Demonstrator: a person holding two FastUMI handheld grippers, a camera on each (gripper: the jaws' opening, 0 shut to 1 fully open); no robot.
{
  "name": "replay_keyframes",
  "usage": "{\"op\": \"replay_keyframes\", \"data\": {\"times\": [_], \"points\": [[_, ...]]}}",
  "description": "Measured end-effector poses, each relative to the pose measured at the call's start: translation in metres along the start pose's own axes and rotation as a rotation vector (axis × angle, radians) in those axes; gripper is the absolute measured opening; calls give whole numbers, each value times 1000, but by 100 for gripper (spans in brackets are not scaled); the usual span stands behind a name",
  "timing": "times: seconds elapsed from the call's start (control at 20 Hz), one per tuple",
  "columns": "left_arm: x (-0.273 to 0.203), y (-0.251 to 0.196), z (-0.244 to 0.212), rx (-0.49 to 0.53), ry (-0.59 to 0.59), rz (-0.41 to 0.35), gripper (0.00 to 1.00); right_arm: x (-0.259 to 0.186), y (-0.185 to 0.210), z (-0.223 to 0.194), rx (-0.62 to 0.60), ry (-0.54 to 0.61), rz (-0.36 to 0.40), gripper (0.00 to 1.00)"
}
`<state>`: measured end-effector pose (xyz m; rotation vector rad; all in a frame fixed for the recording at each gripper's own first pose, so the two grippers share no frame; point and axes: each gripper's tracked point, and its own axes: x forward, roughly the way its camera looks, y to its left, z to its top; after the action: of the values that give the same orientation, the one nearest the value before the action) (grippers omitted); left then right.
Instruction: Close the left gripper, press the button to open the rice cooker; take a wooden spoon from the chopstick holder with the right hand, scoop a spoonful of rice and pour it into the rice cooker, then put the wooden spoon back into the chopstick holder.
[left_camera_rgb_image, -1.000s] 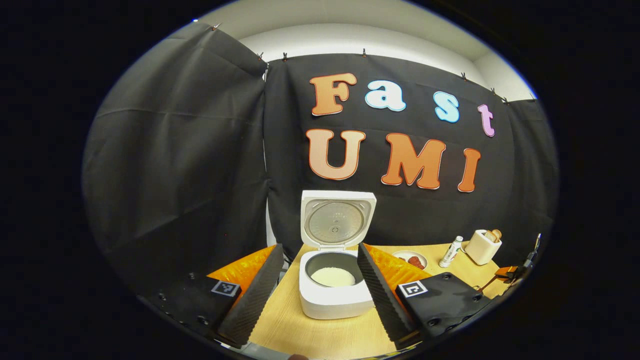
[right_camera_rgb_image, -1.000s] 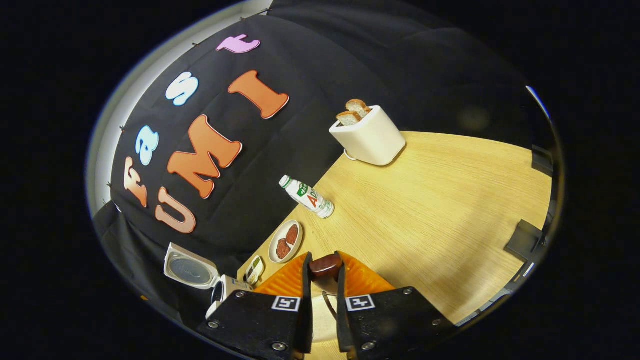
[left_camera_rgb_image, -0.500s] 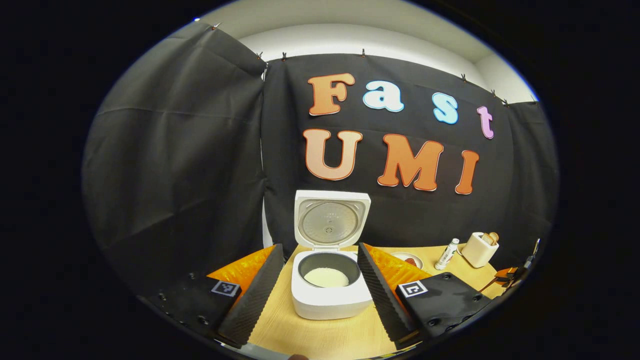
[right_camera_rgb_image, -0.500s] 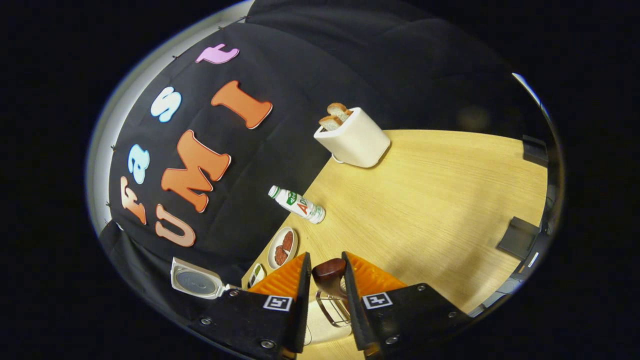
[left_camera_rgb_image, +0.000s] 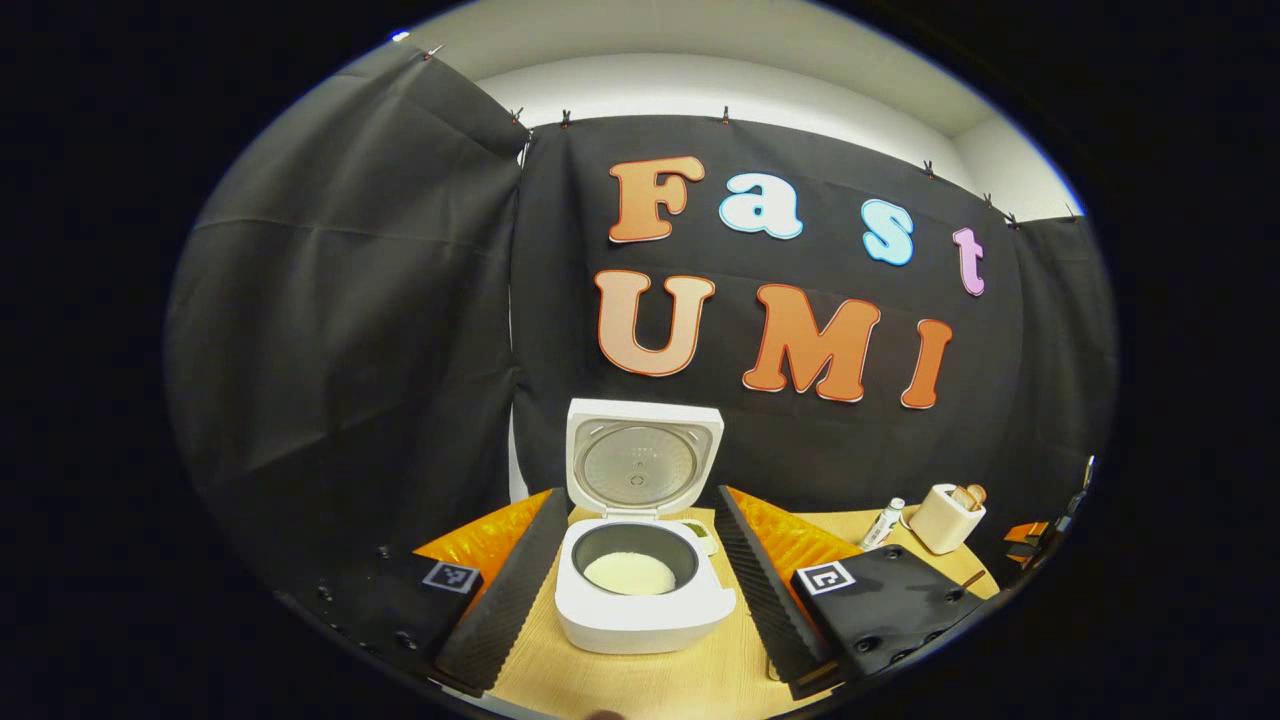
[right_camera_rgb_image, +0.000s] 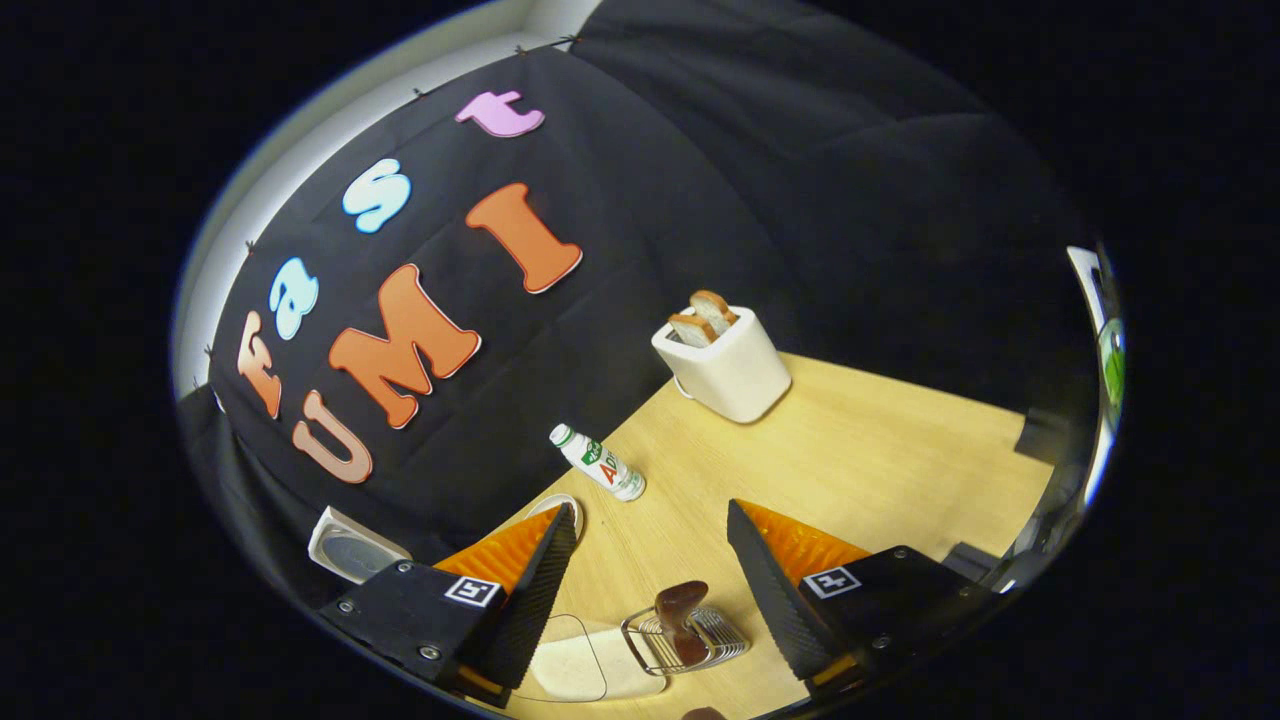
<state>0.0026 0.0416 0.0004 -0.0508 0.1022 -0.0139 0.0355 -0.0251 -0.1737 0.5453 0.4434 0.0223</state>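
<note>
The white rice cooker (left_camera_rgb_image: 640, 615) stands open on the wooden table, its lid (left_camera_rgb_image: 642, 460) upright and white rice (left_camera_rgb_image: 630, 573) in the pot. My left gripper (left_camera_rgb_image: 638, 495) hovers in front of it, open, with nothing between the fingers. In the right gripper view the wooden spoon's dark handle end (right_camera_rgb_image: 682, 603) sticks up from the wire chopstick holder (right_camera_rgb_image: 690, 645). My right gripper (right_camera_rgb_image: 650, 510) is open above it, fingers well apart from the handle. The cooker's lid (right_camera_rgb_image: 350, 550) shows at the far left.
A white toaster (right_camera_rgb_image: 728, 365) with bread slices stands by the back wall, a small bottle (right_camera_rgb_image: 600, 466) left of it, then a plate (right_camera_rgb_image: 572, 503). A pale flat container (right_camera_rgb_image: 570, 665) lies beside the holder. The toaster (left_camera_rgb_image: 945, 515) and bottle (left_camera_rgb_image: 882, 522) lie right of the cooker.
My right gripper opened, let go of the spoon handle and drew back, leaving the spoon in the holder. My left gripper backed away from the cooker a little.
</note>
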Motion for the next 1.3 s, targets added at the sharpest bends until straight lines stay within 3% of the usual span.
{"op": "replay_keyframes", "data": {"times": [0.35,0.45,0.75,1.05,1.3], "points": [[46,-10,66,-31,-63,-8,100,-26,44,47,-128,-95,47,94],[63,-1,95,-12,-100,26,100,-30,44,59,-189,-132,25,94],[121,-11,144,-57,-110,-27,100,-44,45,86,-306,-207,-9,95],[203,-9,143,19,-23,-3,99,-53,36,103,-447,-269,-92,95],[281,-23,120,-68,93,-50,100,-64,28,116,-475,-297,-145,95]]}}
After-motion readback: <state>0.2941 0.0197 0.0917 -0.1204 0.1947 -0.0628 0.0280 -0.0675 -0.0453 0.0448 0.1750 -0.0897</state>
